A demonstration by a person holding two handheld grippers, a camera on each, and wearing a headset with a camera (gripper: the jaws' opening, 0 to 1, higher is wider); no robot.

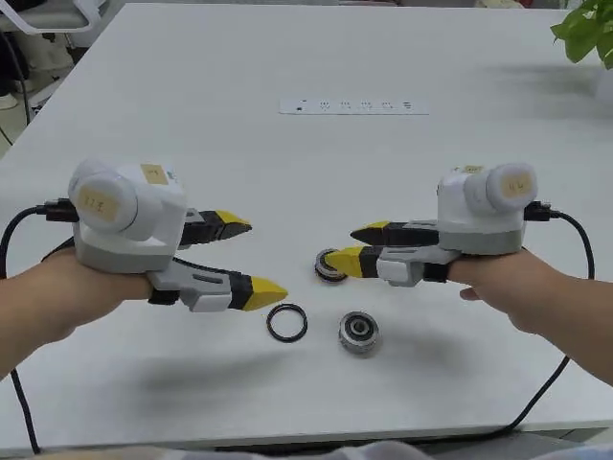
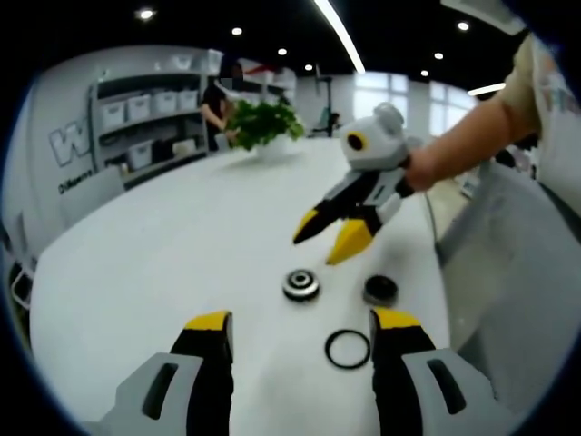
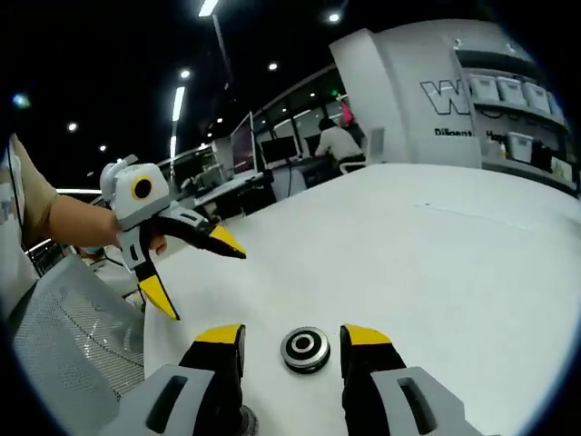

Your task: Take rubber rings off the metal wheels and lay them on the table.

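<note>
two pairs of tongs are held tip to tip, apart, above a white table (image 1: 239,144). the left tongs (image 1: 263,259) are spread wide and nothing is gripped. the right tongs (image 1: 343,247) are also parted, less widely, and are empty. a black rubber ring (image 1: 286,323) is seen lying flat and loose on the table, just below the lower tip of the left tongs. one metal wheel (image 1: 359,332) is set on the table just beside the ring. a second wheel (image 1: 330,265) is lying at the tip of the right tongs, and in the right gripper view it is framed between the two jaws. whether it is touched by a jaw cannot be told. a power strip (image 1: 353,105) is laid farther back on the table, and a green plant (image 1: 586,29) is seen at the far right corner.
</note>
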